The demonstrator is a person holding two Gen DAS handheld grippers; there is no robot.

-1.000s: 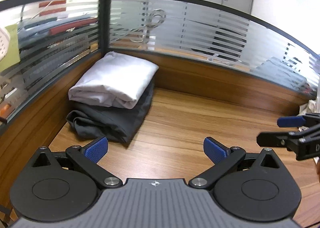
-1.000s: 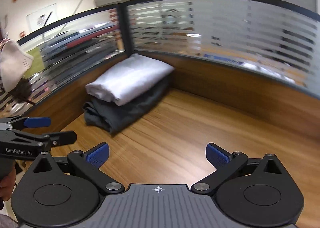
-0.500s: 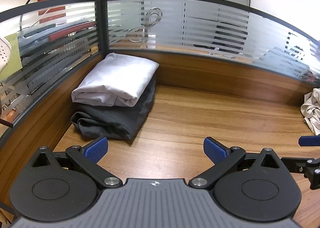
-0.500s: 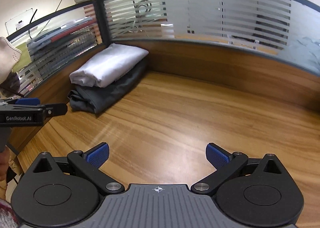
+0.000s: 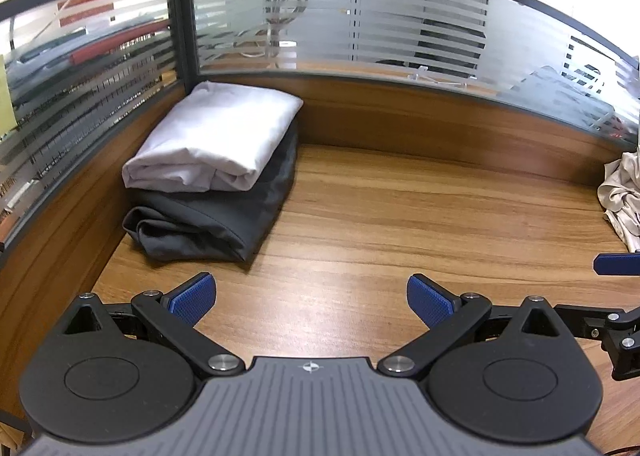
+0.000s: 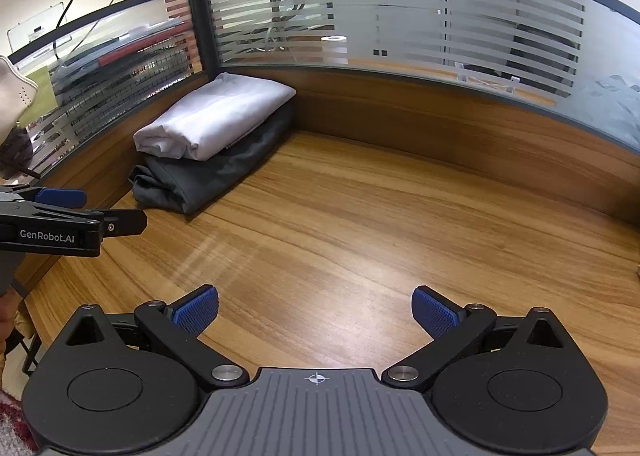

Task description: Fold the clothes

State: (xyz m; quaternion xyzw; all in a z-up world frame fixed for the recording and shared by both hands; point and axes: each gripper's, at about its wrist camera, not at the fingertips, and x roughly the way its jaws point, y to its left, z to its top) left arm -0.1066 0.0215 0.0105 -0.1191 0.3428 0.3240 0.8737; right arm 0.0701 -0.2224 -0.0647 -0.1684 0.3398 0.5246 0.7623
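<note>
Progress looks partial: we see a white garment (image 5: 212, 144) folded on a grey one (image 5: 208, 216) in the far left corner, while a crumpled cloth (image 5: 622, 196) waits unfolded at the right edge. Our left tool (image 5: 311, 298) and right tool (image 6: 315, 310) hang apart, empty, over bare surface (image 6: 360, 224); glass partition (image 5: 400, 24) hems us in

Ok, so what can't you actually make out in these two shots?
- Crumpled beige garment: left wrist view, cut off by the right edge; absent from the right wrist view, so its type is unclear.
- Dark folded garment: mostly covered by the white folded garment in both views.
- Right claw in the left wrist view: cropped at the edge.
- Items behind the frosted glass partition: blurred by its stripes.
</note>
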